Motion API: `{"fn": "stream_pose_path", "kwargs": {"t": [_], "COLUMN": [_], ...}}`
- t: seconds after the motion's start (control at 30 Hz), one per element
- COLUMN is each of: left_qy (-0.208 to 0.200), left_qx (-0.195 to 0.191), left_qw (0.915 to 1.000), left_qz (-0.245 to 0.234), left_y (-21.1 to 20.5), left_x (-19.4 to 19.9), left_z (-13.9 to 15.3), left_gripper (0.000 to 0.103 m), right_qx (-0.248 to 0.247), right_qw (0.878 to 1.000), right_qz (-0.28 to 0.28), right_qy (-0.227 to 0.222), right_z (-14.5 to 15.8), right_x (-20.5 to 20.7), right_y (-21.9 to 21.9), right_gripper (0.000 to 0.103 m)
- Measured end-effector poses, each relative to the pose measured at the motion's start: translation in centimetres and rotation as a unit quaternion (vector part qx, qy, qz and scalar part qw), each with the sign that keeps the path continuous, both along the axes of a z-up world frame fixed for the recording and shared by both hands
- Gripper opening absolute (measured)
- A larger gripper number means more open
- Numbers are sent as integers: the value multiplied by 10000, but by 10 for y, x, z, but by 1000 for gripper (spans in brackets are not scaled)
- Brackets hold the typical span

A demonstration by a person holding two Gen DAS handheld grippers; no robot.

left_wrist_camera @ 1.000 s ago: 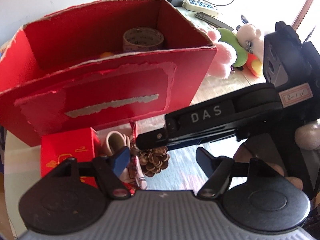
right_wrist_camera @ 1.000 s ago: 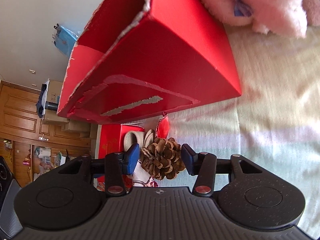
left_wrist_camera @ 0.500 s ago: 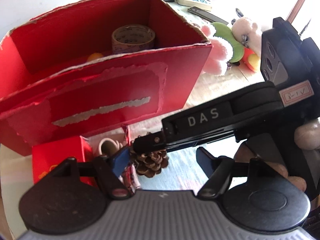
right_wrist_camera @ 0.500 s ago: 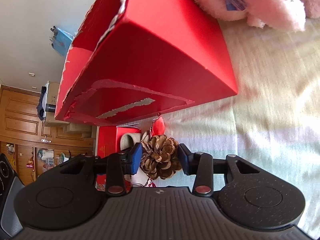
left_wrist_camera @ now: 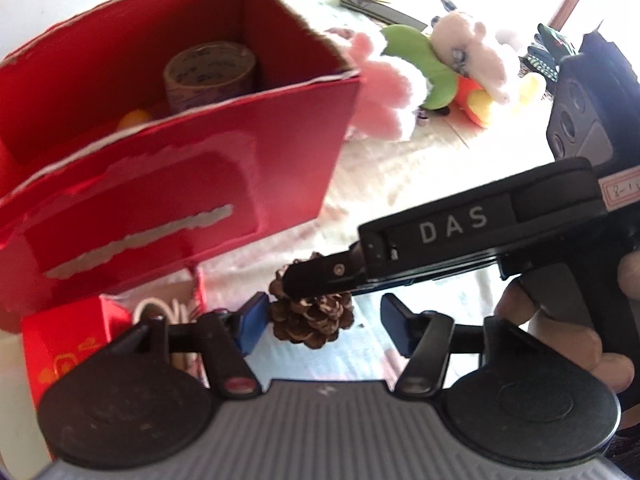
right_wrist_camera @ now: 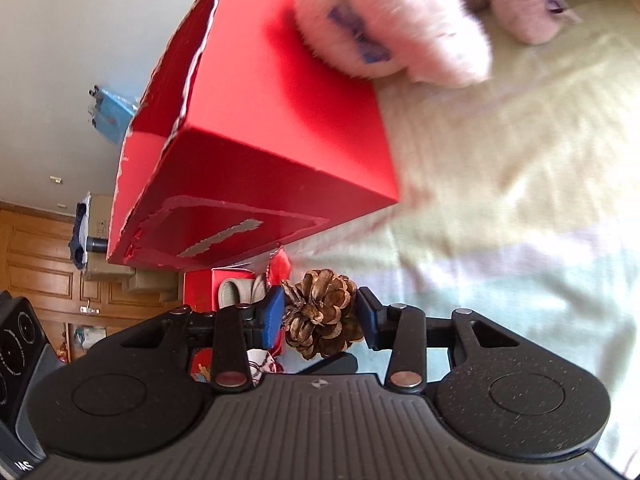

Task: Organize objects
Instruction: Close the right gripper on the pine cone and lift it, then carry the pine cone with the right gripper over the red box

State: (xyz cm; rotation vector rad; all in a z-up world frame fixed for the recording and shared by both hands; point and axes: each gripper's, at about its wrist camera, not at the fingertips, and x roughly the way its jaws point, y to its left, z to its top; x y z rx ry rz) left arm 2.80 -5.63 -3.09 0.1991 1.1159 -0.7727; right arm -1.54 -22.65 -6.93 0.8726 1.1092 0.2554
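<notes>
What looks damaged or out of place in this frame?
The big red box is worn: its rim is ragged and a torn patch where a label seems peeled off scars its front. A pink plush toy leans against its side wall. The pine cone sits between the right gripper's pads, apparently gripped.

Glossy red cardboard on the box [left_wrist_camera: 192, 184], torn paper edges white and rough. Dry, woody, matt scales on the pine cone [right_wrist_camera: 320, 312]. Fluffy pink plush [right_wrist_camera: 392, 28] at 12 o'clock from the cone. Shiny brown plastic tape roll [left_wrist_camera: 210, 72] inside the box. Matt black plastic, finely speckled, on the right gripper [right_wrist_camera: 320, 316]. Pale woven cloth on the table [right_wrist_camera: 500, 184], soft and matt.
</notes>
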Motion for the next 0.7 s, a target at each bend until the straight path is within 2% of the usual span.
{"fn": "stream_pose_path", "kwargs": {"t": [0.07,0.27,0.53,0.7], "left_qy": [-7,-84,-534,-908], "left_qx": [26,-157,-719,-1039], "left_qw": [10000,9994,9952,9901], "left_qz": [-93,-292,-402,-250], "left_y": [-7,-24,-34,-29], "left_x": [-2,-2,-14,-5], "left_z": [4,18,64,98], "left_gripper": [54,50,49,49], "right_qx": [-57,-240,-482,-760], "right_qw": [10000,9989,9937,9871], "right_qz": [-66,-317,-606,-519], "right_qy": [-34,-237,-804,-1312], "right_z": [4,25,70,103], "right_x": [-2,-12,-25,-11], "right_y": [0,-8,-25,-26], "right_gripper": [42,42,42,42]}}
